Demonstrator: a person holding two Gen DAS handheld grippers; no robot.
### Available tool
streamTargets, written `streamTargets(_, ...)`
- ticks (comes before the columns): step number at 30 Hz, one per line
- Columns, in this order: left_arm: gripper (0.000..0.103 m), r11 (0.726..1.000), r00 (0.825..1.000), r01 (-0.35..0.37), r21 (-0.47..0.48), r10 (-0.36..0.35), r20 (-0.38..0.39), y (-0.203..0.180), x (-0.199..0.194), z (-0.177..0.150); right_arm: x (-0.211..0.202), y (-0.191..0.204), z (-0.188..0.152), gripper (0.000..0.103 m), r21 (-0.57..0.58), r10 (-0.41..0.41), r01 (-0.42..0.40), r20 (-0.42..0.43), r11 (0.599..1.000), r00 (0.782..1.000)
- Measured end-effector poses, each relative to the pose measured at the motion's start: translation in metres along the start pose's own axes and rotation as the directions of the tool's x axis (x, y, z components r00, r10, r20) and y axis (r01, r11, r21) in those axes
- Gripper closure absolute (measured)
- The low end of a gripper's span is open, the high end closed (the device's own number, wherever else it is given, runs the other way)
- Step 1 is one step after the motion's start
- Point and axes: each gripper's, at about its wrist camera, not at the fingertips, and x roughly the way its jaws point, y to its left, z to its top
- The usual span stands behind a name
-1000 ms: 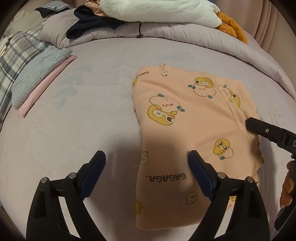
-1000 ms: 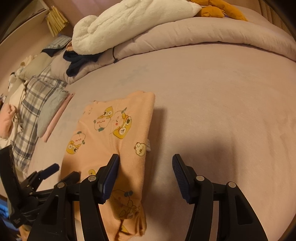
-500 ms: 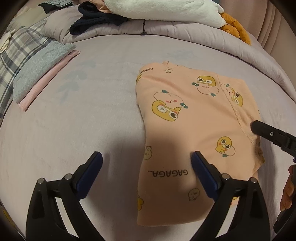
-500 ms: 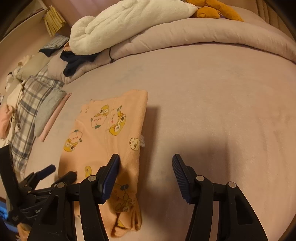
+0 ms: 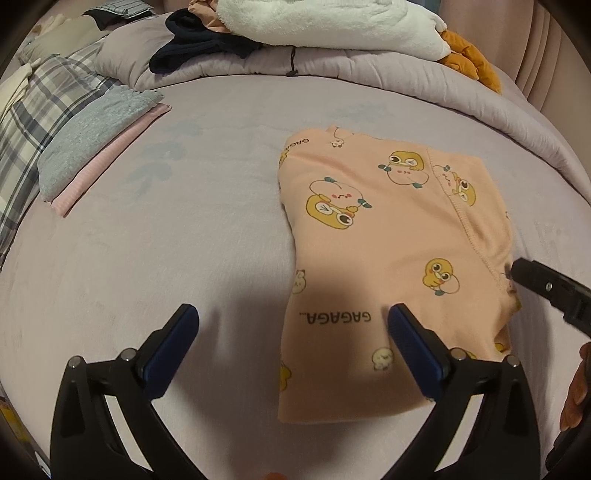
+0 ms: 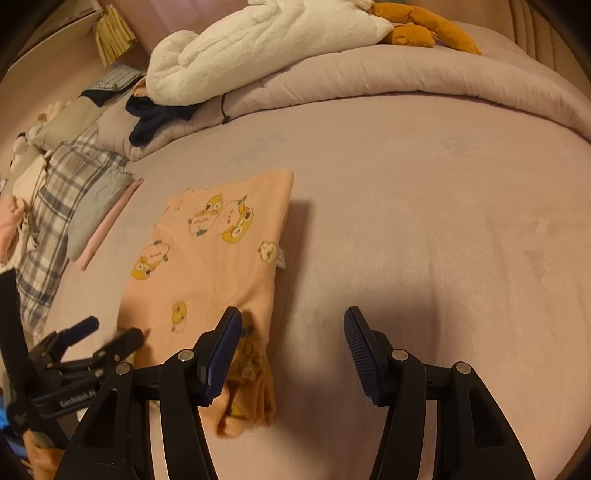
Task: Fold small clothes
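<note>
A folded peach garment (image 5: 391,258) with yellow cartoon prints and the word GAGAGA lies flat on the lilac bed; it also shows in the right wrist view (image 6: 210,269). My left gripper (image 5: 291,339) is open and empty, above the garment's near left edge. My right gripper (image 6: 291,343) is open and empty, above the garment's near right corner, its left finger over the cloth. The right gripper's tip (image 5: 546,288) shows at the garment's right edge in the left wrist view. The left gripper (image 6: 99,336) shows at lower left in the right wrist view.
A folded stack of grey and pink clothes (image 5: 92,136) lies at the left beside a plaid cloth (image 5: 29,122). A rolled duvet (image 5: 369,70) with a white fleece (image 5: 325,22), dark garment (image 5: 199,48) and orange plush (image 5: 469,55) runs along the back.
Both grippers have drawn back a little from the garment, which now sits slightly farther away. The garment has not changed shape, and both grippers stay open.
</note>
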Motion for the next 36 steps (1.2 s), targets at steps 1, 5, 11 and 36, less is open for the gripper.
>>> streamTargets(1, 0.001, 1.000, 1.000, 0.001, 0.000, -0.001, 0.000, 0.000, -0.002, -0.001, -0.001, 0.001, -0.001, 0.045, -0.003, 0.000, 0.000, 0.001, 1.000, 1.000)
streamTargets(5, 0.001, 1.000, 1.000, 0.013, 0.005, -0.013, 0.004, -0.002, -0.011, -0.005, -0.007, 0.005, -0.007, 0.045, -0.020, 0.001, -0.001, 0.004, 1.000, 1.000)
streamTargets(11, 0.001, 1.000, 1.000, 0.001, 0.017, -0.002, 0.013, -0.005, -0.029, -0.012, -0.022, 0.017, -0.018, 0.039, -0.059, 0.012, -0.011, 0.027, 0.998, 1.000)
streamTargets(36, 0.000, 1.000, 0.994, -0.007, -0.012, 0.009, 0.109, -0.003, -0.141, -0.060, -0.124, 0.063, -0.065, 0.002, -0.215, 0.038, 0.007, 0.206, 0.977, 0.978)
